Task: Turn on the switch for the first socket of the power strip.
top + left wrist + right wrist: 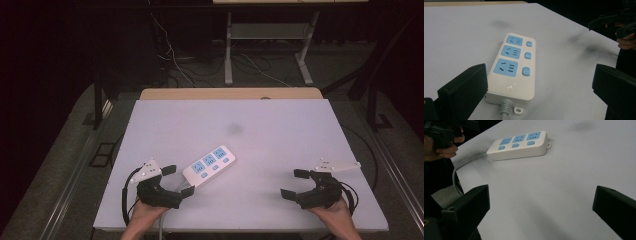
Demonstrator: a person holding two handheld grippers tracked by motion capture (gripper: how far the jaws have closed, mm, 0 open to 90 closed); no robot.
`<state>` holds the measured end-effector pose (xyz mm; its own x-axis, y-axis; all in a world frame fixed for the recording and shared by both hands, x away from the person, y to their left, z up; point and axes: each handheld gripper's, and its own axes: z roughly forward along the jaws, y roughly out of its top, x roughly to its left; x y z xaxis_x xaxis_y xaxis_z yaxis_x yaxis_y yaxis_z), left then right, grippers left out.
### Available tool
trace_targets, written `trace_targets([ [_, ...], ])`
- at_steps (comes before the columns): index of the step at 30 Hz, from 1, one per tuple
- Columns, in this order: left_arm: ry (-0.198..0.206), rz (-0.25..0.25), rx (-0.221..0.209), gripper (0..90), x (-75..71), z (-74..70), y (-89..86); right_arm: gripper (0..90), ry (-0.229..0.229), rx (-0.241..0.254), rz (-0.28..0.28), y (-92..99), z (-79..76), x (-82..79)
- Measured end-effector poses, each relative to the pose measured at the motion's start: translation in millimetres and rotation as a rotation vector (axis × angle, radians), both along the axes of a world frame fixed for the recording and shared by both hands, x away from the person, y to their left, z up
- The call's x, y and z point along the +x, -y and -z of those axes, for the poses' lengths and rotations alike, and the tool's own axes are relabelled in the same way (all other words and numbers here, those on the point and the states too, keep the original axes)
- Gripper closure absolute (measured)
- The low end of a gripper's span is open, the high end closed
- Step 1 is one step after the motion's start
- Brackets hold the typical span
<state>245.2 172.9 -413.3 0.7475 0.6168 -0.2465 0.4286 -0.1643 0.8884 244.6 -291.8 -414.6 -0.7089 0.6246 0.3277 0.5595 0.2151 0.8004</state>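
A white power strip [209, 167] with three blue sockets and three blue switches lies at an angle on the white table [280, 125], left of centre. Its grey cable [464, 166] runs off the near edge. My left gripper [178, 181] stands open beside the strip's near end, close to it, with nothing between its jaws. In the left gripper view the power strip [512, 67] lies just ahead between the wide jaws. My right gripper [296, 184] rests open near the front right of the table, well apart from the power strip [519, 144].
The white table has a wooden strip [230, 93] along its far edge and faint dark smudges [234, 129] near the middle. Beyond it are a dark floor, loose cables [172, 55] and a white table frame [265, 45].
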Motion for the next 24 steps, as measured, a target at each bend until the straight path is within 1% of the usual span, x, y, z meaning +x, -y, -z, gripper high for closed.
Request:
trace_targets([
  [24, -0.001, 0.006, 0.003, 0.0, -0.4, -0.7, 0.6, 0.6, -0.004, -0.005, -0.001, 0.5, 0.9, -0.5],
])
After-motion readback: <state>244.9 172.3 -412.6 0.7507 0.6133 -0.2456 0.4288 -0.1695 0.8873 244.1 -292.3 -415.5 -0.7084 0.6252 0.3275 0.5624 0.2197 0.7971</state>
